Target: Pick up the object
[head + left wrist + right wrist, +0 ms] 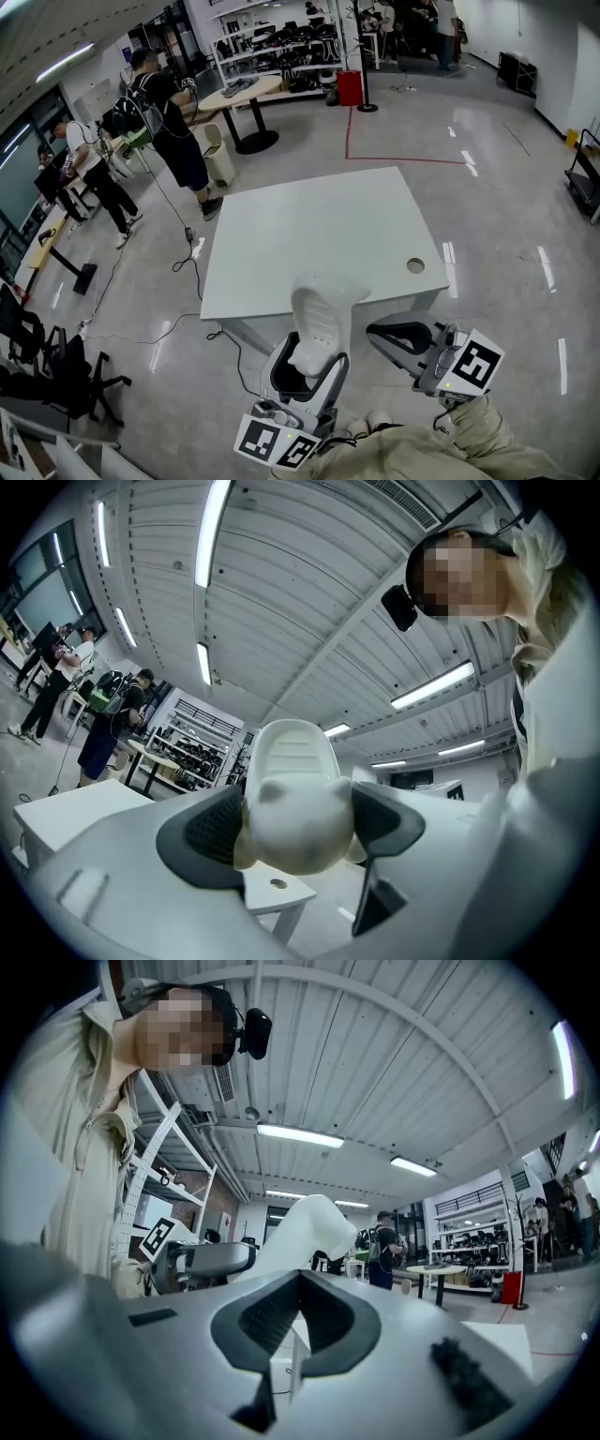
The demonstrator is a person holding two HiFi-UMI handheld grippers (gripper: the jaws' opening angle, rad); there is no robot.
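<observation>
far left: I see two people standing on the floor well away from the table, a person in black (173, 127) and a person in a white top (89, 161); a dark office chair (56, 370) sits nearer me at the lower left
cable (178, 246): a thin lead trails over the floor from beside the person in black toward the table's left corner
left gripper (314, 361): low in my head view, pinching the white object from both sides; in its own view the dark pads (202, 832) press on the object's rounded lower end
white object (292, 799): a smooth moulded piece with two small bumps and a long scooped tongue pointing up and away; it is held in the air, off the table, and in my head view it covers part of the table's near edge
right gripper (389, 336): just right of the white object and not touching it; its own view shows the jaws pressed together with nothing between them, and the left gripper and its load stand beyond them to the left
table (309, 220): white rectangular top with a round hole (415, 265) near its right front corner
room: glossy grey floor with a red line (403, 159) beyond the table; a round table (246, 94), a red bin (350, 87) and shelving (281, 42) at the back; a cart (586, 183) at the right edge
</observation>
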